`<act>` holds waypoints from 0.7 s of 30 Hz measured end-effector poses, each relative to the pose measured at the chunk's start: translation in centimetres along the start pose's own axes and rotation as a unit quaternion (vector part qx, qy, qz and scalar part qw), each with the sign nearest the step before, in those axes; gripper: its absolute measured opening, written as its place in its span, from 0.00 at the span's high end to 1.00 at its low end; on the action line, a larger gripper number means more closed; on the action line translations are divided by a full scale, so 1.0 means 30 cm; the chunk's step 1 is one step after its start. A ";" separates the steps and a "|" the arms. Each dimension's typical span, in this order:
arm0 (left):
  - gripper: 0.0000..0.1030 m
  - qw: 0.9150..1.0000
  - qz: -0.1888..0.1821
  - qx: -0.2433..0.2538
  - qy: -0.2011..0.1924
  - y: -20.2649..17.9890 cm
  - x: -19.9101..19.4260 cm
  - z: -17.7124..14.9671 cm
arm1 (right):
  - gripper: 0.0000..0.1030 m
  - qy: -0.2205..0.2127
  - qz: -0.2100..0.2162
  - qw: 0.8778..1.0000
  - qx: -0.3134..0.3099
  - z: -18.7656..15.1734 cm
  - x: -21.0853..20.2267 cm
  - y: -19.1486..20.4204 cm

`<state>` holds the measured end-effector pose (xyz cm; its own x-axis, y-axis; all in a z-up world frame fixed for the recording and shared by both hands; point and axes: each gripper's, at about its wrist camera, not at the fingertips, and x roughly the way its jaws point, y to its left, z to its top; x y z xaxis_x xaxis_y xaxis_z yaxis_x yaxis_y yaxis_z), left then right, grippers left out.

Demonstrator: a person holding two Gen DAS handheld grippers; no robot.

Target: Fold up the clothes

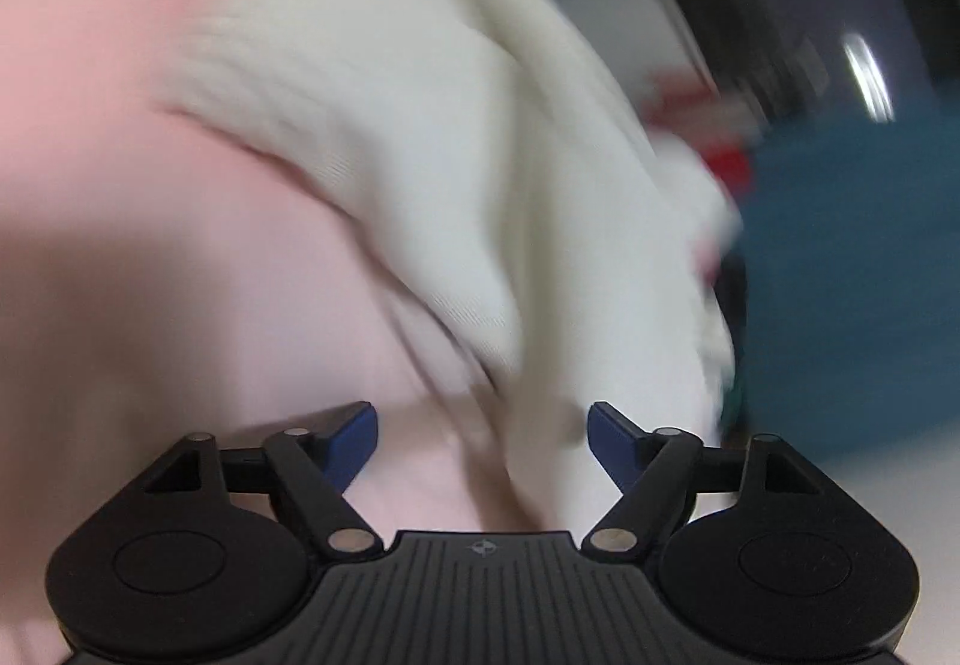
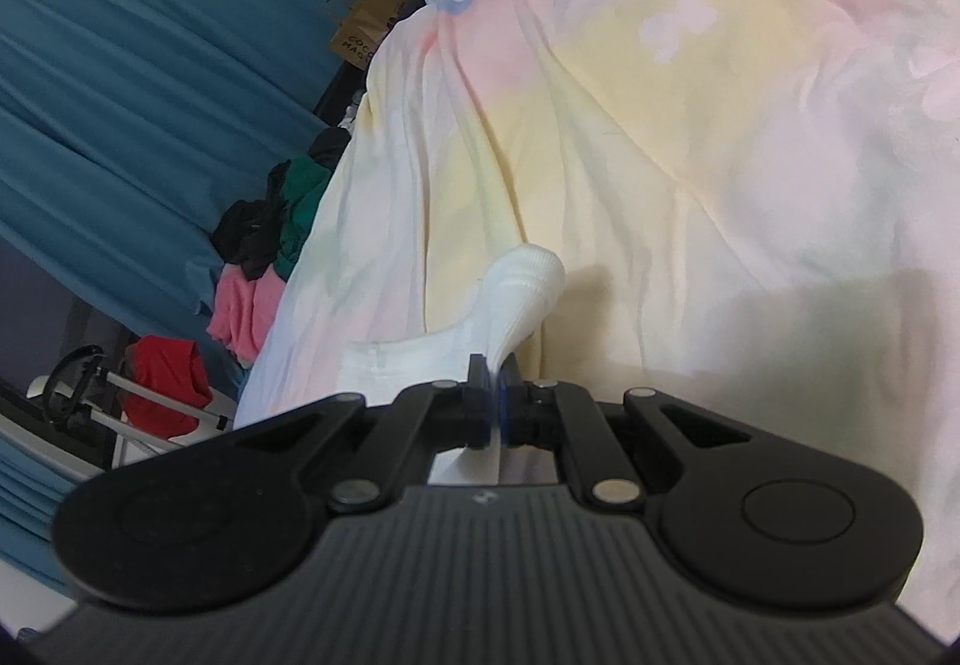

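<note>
A white ribbed sock [image 2: 522, 299] lies on the pastel bedspread [image 2: 720, 125], and my right gripper [image 2: 495, 395] is shut on its near end, so the cloth stretches up from the blue pads. In the blurred left wrist view the white sock [image 1: 420, 155] spreads across the pink part of the bedspread [image 1: 120, 185]. My left gripper [image 1: 483, 443] stands open just short of the white cloth. Its blue fingertips [image 1: 357, 437] are wide apart and grip nothing.
A pile of clothes [image 2: 258, 245] in black, green and pink lies off the bed's left edge, with a red garment [image 2: 165, 383] lower down. Blue curtains [image 2: 120, 95] hang behind them. A brown paper bag [image 2: 366, 29] stands at the far end.
</note>
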<state>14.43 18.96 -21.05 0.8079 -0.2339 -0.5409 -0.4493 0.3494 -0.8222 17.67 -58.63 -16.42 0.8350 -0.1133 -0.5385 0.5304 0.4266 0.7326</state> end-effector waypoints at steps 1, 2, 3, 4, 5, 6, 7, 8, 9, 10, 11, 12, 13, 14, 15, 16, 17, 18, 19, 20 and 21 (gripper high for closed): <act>0.32 0.999 -0.009 -0.031 -0.013 0.022 0.002 0.029 | 0.94 -0.001 0.001 1.000 0.000 0.000 -0.002 -0.001; 0.35 0.998 -0.015 -0.055 -0.027 0.036 0.002 0.060 | 0.94 -0.002 0.001 1.000 0.000 0.000 -0.004 -0.003; 0.38 0.997 -0.016 -0.066 -0.040 0.040 0.000 0.084 | 0.94 -0.003 0.002 1.000 0.000 0.000 -0.006 -0.004; 0.40 0.996 -0.013 -0.073 -0.054 0.043 -0.003 0.110 | 0.94 -0.004 0.003 1.000 0.000 0.000 -0.009 -0.006; 0.49 0.995 -0.007 -0.078 -0.068 0.046 -0.005 0.139 | 0.94 -0.006 0.003 1.000 -0.002 -0.002 -0.012 -0.009; 0.65 0.994 -0.001 -0.083 -0.071 0.053 -0.001 0.162 | 0.94 -0.008 0.004 1.000 -0.003 -0.003 -0.015 -0.012; 0.75 0.994 0.004 -0.090 -0.064 0.063 0.009 0.182 | 0.94 -0.009 0.004 1.000 -0.004 -0.005 -0.018 -0.015; 0.82 0.994 0.007 -0.098 -0.057 0.073 0.014 0.203 | 0.94 -0.011 0.004 1.000 -0.001 -0.006 -0.018 -0.018; 0.84 0.993 0.005 -0.105 -0.049 0.080 0.006 0.220 | 0.94 -0.012 0.003 1.000 0.005 -0.007 -0.020 -0.025; 0.85 0.993 0.004 -0.103 -0.050 0.074 -0.012 0.224 | 0.95 -0.014 0.001 1.000 0.010 -0.009 -0.021 -0.031; 0.86 0.994 0.006 -0.088 -0.057 0.053 -0.039 0.227 | 0.95 -0.014 -0.002 1.000 0.016 -0.008 -0.022 -0.038; 0.87 0.995 0.009 -0.069 -0.065 0.030 -0.072 0.231 | 0.95 -0.013 -0.006 1.000 0.022 -0.008 -0.023 -0.046; 0.88 0.996 0.015 -0.045 -0.075 0.002 -0.115 0.241 | 0.95 -0.013 -0.009 0.999 0.028 -0.008 -0.024 -0.053; 0.89 0.996 0.017 -0.028 -0.082 -0.025 -0.160 0.254 | 0.95 -0.016 -0.011 0.999 0.035 -0.006 -0.029 -0.059; 0.89 0.996 0.014 -0.014 -0.086 -0.043 -0.208 0.268 | 0.95 -0.020 -0.011 0.999 0.036 -0.006 -0.038 -0.060; 0.89 0.996 0.015 0.000 -0.091 -0.059 -0.266 0.286 | 0.95 -0.025 -0.011 0.999 0.037 -0.005 -0.047 -0.061; 0.90 0.995 0.015 0.013 -0.097 -0.075 -0.325 0.304 | 0.95 -0.032 -0.014 0.999 0.030 -0.005 -0.060 -0.055; 0.90 0.995 0.016 0.024 -0.099 -0.089 -0.379 0.320 | 0.95 -0.040 -0.016 0.999 0.022 -0.005 -0.074 -0.047; 0.90 0.995 0.016 0.024 -0.092 -0.091 -0.422 0.333 | 0.95 -0.051 -0.019 0.998 0.017 -0.007 -0.095 -0.039; 0.90 0.996 0.017 0.019 -0.082 -0.082 -0.463 0.348 | 0.95 -0.062 -0.022 0.998 0.013 -0.009 -0.116 -0.031; 0.90 0.997 0.020 0.017 -0.074 -0.072 -0.502 0.360 | 0.95 -0.073 -0.025 0.997 0.009 -0.011 -0.137 -0.023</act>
<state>7.35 31.52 -9.22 0.8378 -0.0832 -0.5396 -0.4719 0.3868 -0.7923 13.83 -58.16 -14.85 0.8193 -0.2631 -0.5094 0.5732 0.4014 0.7144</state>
